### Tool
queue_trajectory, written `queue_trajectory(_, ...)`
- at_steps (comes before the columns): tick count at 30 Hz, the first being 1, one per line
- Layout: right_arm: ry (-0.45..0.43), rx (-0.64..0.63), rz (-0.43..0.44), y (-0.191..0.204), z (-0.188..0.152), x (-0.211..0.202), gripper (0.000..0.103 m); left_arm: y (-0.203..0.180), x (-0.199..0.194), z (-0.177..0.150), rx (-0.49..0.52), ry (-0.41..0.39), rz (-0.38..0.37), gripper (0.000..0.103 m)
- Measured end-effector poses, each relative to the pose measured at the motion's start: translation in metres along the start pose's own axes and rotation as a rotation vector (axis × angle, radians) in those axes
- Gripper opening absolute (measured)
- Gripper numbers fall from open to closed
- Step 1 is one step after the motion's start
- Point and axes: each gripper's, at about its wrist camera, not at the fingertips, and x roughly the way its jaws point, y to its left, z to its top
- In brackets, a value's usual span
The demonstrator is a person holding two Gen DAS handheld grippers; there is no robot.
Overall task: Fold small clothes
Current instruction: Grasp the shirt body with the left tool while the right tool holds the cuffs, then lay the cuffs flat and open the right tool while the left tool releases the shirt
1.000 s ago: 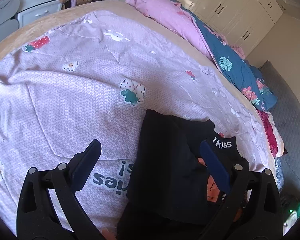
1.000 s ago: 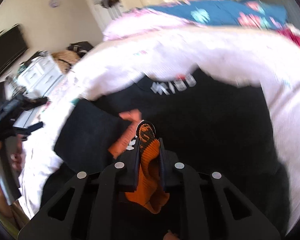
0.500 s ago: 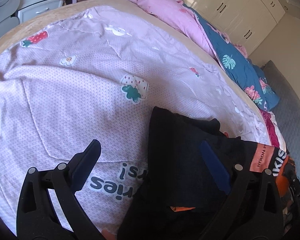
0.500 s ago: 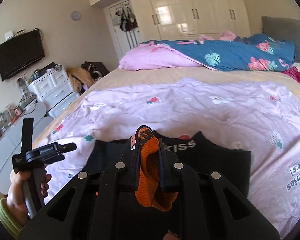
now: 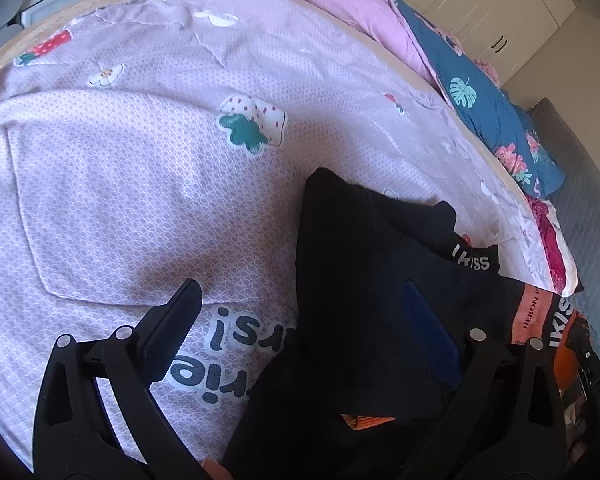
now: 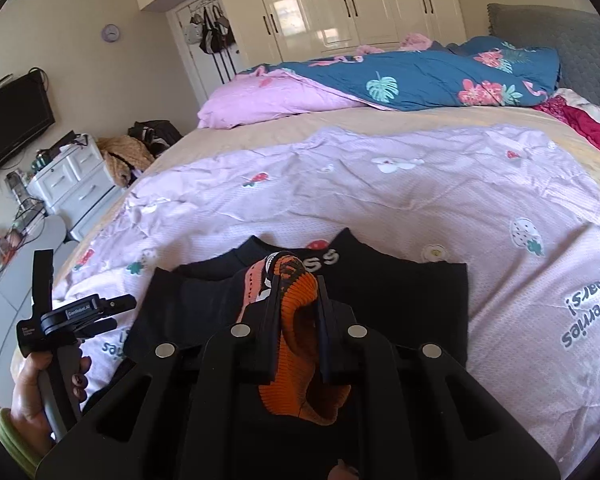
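Black garment (image 6: 400,300) lies under right hand-held gripper (image 6: 298,292), orange edge pinched.

lilac quilt (image 6: 380,208) | blue floral duvet (image 6: 420,76) | wardrobe (image 6: 340,4) | TV (image 6: 12,120)

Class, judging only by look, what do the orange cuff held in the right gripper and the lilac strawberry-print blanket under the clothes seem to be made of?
Orange cuff: ribbed knit, matte, probably cotton or acrylic; parallel ridges show. Lilac blanket: thin woven or quilted cloth, matte, likely cotton or polyester; fine repeating texture, stitched seams and soft creases.
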Motion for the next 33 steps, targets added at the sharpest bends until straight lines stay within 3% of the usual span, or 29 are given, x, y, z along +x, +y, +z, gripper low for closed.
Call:
queue_trajectory(3, 0.016, 0.014, -0.018, -0.006, -0.003, 0.005, 0.014, -0.002, 0.008, -0.002, 0.012, 0.019, -0.009, 0.092)
queue_trajectory(8, 0.051, 0.031, -0.05, -0.014, -0.007, 0.015, 0.014, -0.008, 0.015, -0.005, 0.053, 0.027, 0.023, 0.071)
queue_trajectory(9, 0.059, 0.032, -0.06, -0.015, -0.008, 0.016, 0.014, -0.008, 0.015, -0.005, 0.057, 0.026, 0.025, 0.064)
queue_trajectory(11, 0.068, 0.035, -0.067, -0.017, -0.01, 0.018, 0.014, -0.009, 0.016, -0.007, 0.066, 0.024, 0.025, 0.017)
queue_trajectory(12, 0.079, 0.039, -0.071, -0.018, -0.011, 0.02, 0.014, -0.011, 0.018, -0.008, 0.075, 0.033, 0.021, 0.008)
queue_trajectory(20, 0.102, 0.038, -0.072, -0.019, -0.014, 0.024, 0.014, -0.019, 0.002, -0.007, 0.126, -0.003, 0.043, 0.003)
queue_trajectory(28, 0.199, 0.075, -0.149, -0.034, -0.026, 0.043, 0.015, -0.021, 0.017, -0.011, 0.147, 0.027, 0.075, 0.003)
queue_trajectory(33, 0.221, 0.069, -0.204, -0.036, -0.03, 0.049, 0.022, -0.023, 0.015, -0.011, 0.154, 0.025, 0.074, 0.005)
